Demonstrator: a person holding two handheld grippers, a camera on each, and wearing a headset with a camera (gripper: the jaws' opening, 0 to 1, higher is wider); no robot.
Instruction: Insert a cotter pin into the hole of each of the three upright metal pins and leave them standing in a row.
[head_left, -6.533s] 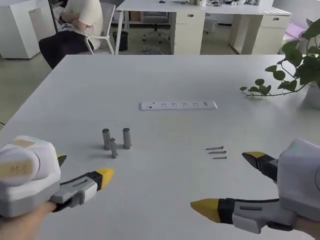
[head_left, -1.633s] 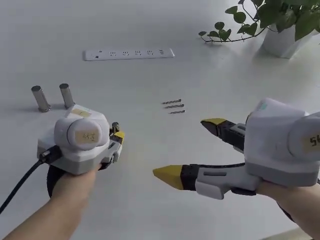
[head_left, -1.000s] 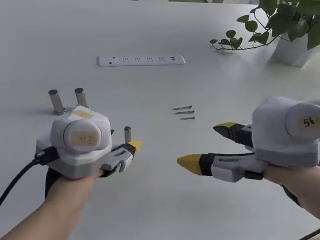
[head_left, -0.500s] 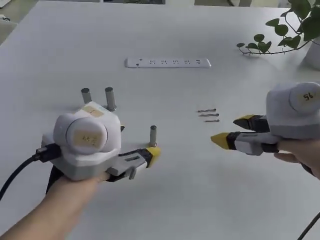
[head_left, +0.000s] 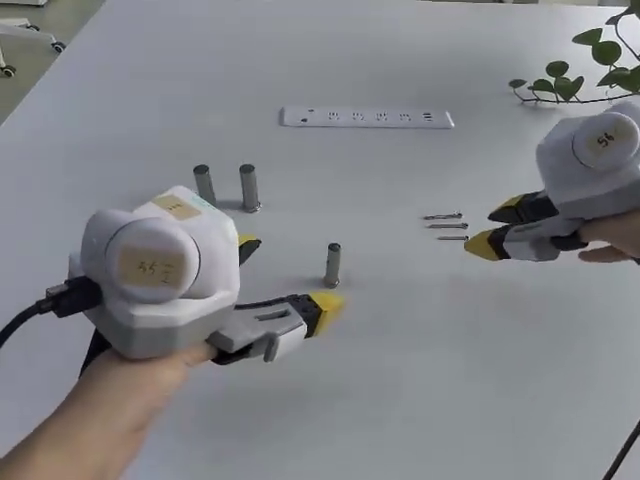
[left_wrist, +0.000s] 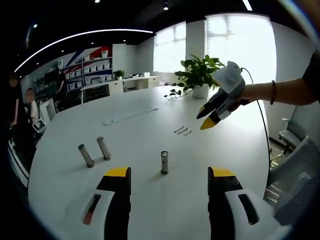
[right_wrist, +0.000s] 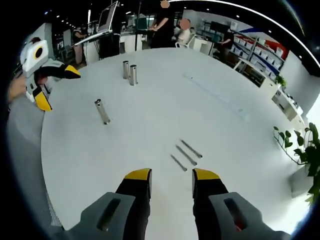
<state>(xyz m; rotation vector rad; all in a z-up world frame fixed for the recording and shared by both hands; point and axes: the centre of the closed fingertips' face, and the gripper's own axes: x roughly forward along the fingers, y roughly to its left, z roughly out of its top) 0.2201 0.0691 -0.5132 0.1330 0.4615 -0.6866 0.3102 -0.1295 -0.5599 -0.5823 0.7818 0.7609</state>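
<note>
1. Currently the left tongs (head_left: 287, 272) sit at the lower left of the head view. Their jaws are spread wide and grip nothing.
2. A lone metal pin (head_left: 332, 265) stands upright on the white table (head_left: 400, 400) near the middle of the head view, just above the nearer yellow jaw tip. In the left gripper view it rises in the gap between the two jaws, a little beyond their tips and apart from both.
3. A pair of metal pins (head_left: 204, 185) (head_left: 249, 188) stands upright up and to the left of the lone one. They are side by side without touching and well apart from it.
4. Three cotter pins (head_left: 448, 226) lie flat in a close parallel stack right of centre, loose on the table and well apart from every metal pin.
5. At the right edge of the head view are the right tongs (head_left: 492, 227), jaws partway open, narrower than the left pair, with nothing between them. Their yellow tips are just right of the cotter pins. In the right gripper view the cotter pins lie just above the jaw tips.
6. A white power strip (head_left: 366, 118) lies flat at top centre.
7. In the left gripper view, right of upper centre, a white pot (left_wrist: 201, 91) on the far side of the table holds a leafy green plant (left_wrist: 197, 70).
</note>
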